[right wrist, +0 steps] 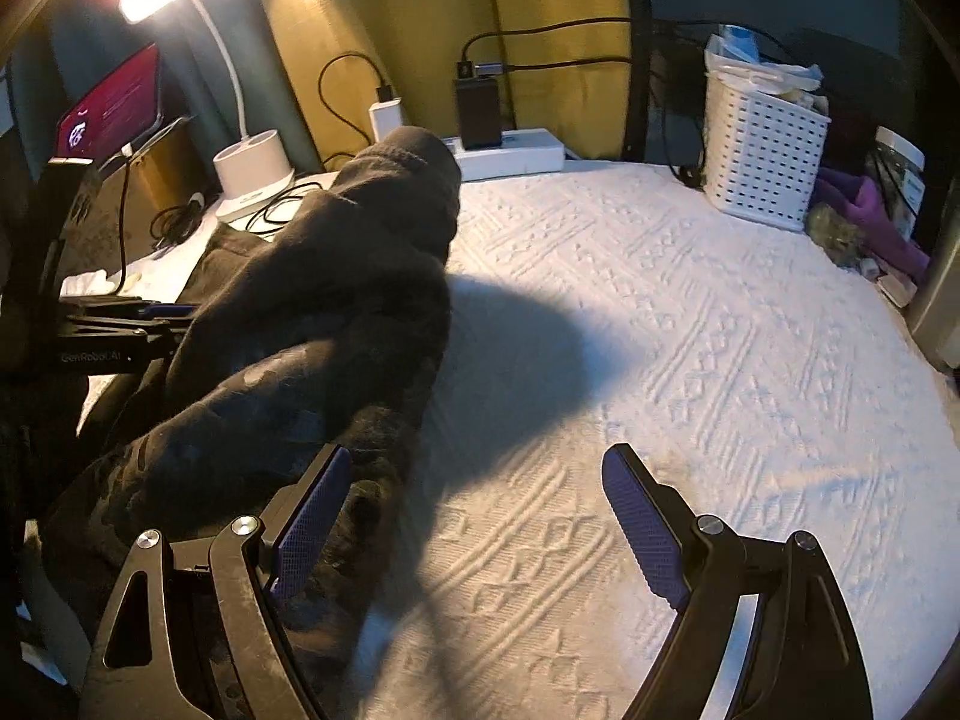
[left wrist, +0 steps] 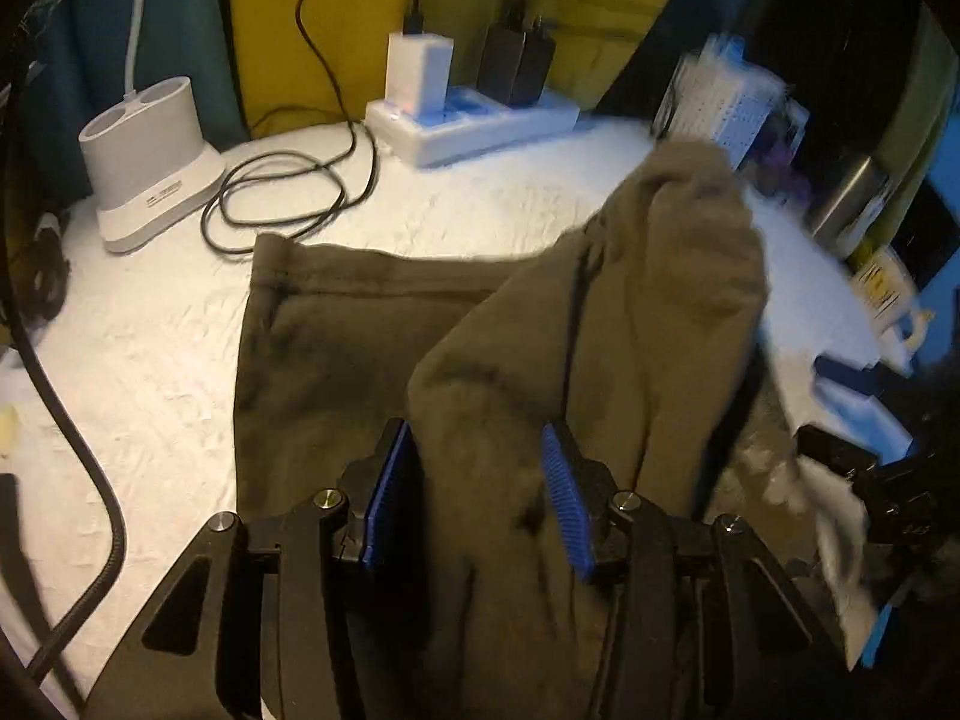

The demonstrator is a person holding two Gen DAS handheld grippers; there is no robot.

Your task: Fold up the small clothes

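An olive-brown garment [left wrist: 336,348] lies on the white textured cloth [left wrist: 138,360]. One part of it [left wrist: 672,276] is lifted and bunched, and it drapes down between my left gripper's [left wrist: 477,480] blue pads [left wrist: 387,498]. The jaws stand partly apart and the fabric hangs loosely there, not pinched. In the right wrist view the same garment [right wrist: 336,276] rises as a dark heap at the left, with the left gripper [right wrist: 168,315] behind it. My right gripper [right wrist: 480,480] is open over the bare cloth [right wrist: 690,330]. Its left finger [right wrist: 312,516] is beside the heap, and nothing is between its pads.
A white lamp base [left wrist: 150,150], a coiled black cable [left wrist: 288,192] and a power strip [left wrist: 474,120] with chargers stand at the back. A white perforated basket [right wrist: 762,162] and clutter sit at the right. A lit screen [right wrist: 114,108] leans at the far left.
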